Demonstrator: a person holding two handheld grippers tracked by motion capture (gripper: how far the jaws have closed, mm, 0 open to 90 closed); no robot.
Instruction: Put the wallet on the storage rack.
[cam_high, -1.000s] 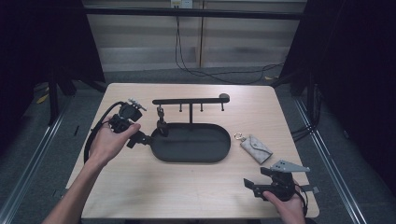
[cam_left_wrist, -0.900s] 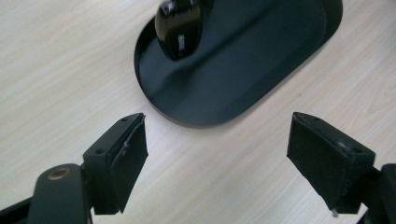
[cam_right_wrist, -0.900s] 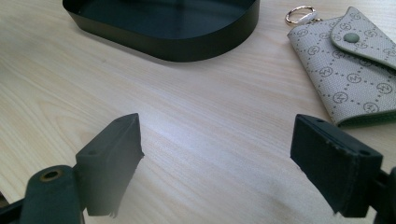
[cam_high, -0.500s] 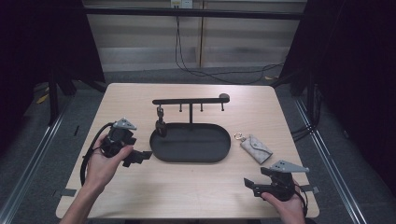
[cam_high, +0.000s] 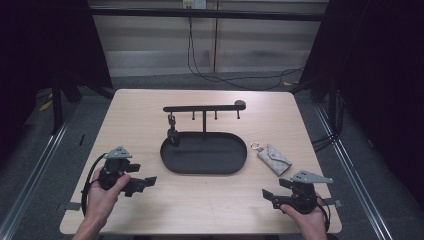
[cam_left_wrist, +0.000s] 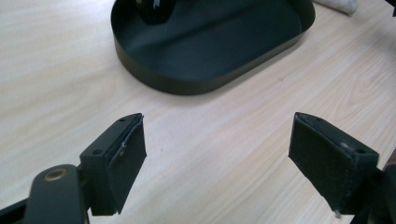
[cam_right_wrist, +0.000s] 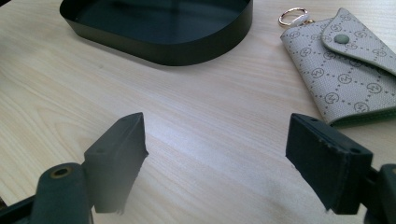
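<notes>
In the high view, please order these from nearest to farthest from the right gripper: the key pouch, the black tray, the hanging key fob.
From the right gripper:
1. Key pouch, on the table just ahead of it, right of the tray.
2. Black tray, at the table's middle, to its left.
3. Hanging key fob, at the tray's far left end under the rack.

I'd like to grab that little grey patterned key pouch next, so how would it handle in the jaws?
The key pouch looks like soft stitched fabric lying flat, so it would probably flex rather than stay stiff. Being thin, it seems light and may slide on the smooth table when pushed. Its gold ring would likely dangle.
</notes>
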